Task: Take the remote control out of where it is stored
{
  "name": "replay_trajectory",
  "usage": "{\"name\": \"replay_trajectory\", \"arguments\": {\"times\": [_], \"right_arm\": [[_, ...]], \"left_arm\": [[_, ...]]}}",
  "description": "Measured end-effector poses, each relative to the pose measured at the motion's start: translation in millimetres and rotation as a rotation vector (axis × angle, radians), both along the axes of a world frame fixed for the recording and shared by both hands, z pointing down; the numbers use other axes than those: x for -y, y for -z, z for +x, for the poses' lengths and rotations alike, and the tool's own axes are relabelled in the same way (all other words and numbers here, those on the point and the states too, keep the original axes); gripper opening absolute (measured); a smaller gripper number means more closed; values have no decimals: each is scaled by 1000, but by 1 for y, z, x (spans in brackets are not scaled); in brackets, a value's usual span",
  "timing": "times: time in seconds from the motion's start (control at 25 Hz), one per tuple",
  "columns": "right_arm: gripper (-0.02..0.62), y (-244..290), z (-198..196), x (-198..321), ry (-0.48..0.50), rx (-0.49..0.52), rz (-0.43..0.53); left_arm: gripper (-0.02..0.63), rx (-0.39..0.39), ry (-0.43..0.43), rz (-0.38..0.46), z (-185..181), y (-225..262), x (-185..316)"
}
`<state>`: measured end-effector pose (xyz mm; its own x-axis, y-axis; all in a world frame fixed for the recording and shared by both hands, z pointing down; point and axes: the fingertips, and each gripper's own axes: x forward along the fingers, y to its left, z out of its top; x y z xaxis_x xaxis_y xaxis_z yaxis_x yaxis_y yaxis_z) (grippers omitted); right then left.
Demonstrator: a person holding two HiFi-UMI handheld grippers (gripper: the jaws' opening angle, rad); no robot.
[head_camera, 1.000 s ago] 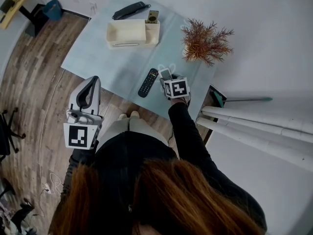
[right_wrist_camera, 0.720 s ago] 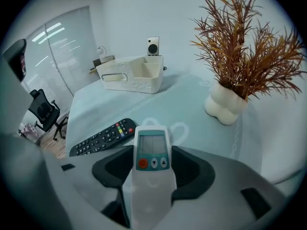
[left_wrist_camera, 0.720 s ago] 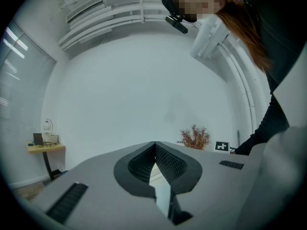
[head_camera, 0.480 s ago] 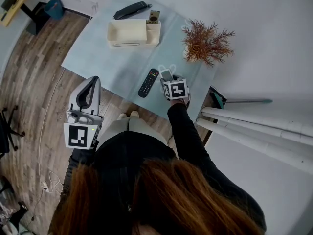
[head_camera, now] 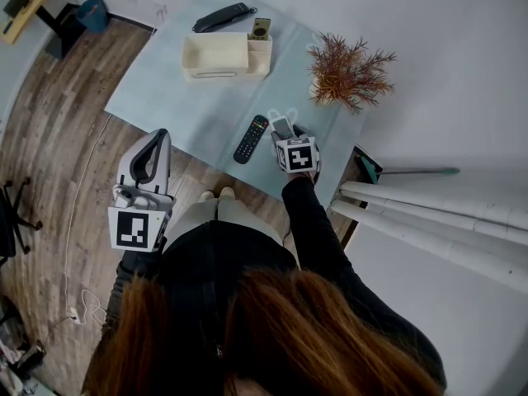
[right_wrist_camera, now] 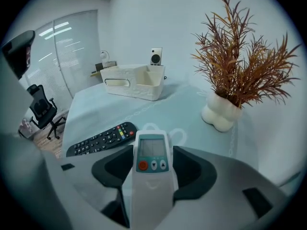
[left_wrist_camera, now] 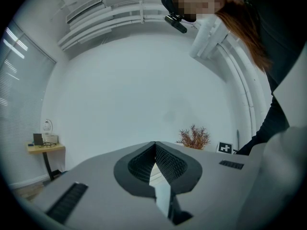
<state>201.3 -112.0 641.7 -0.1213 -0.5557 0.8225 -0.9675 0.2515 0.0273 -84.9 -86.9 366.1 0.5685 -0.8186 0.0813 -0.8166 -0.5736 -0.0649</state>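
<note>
Right gripper view: right claw (right_wrist_camera: pixel 152 152) clamps the white remote (right_wrist_camera: pixel 151 186), clear of the storage box (head_camera: pixel 223 56), over the bench (head_camera: pixel 165 89) beside the black remote (head_camera: pixel 250 139). Left claw (left_wrist_camera: pixel 155 150) has its jaws together, empty, off-bench. Looks like the set-down step; next it needs lowering flat, then release.

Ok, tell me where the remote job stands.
Done: a black remote lies on the table, outside the cream box. In hand: the right claw grips a white remote. Remaining: a small remote stands in the box's side compartment. The left claw is shut, empty.
</note>
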Motion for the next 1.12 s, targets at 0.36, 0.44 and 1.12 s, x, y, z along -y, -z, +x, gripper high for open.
{"name": "replay_trajectory", "arguments": {"times": [0.36, 0.44, 1.12], "right_arm": [[207, 18, -7, 1, 4, 35, 40], [114, 22, -6, 1, -3, 36, 58], [14, 134, -35, 16, 48, 221, 667]], "left_arm": [[6, -10, -4, 4, 0, 2, -1], [6, -14, -5, 5, 1, 2, -1], [6, -16, -3, -23, -1, -3, 2]]}}
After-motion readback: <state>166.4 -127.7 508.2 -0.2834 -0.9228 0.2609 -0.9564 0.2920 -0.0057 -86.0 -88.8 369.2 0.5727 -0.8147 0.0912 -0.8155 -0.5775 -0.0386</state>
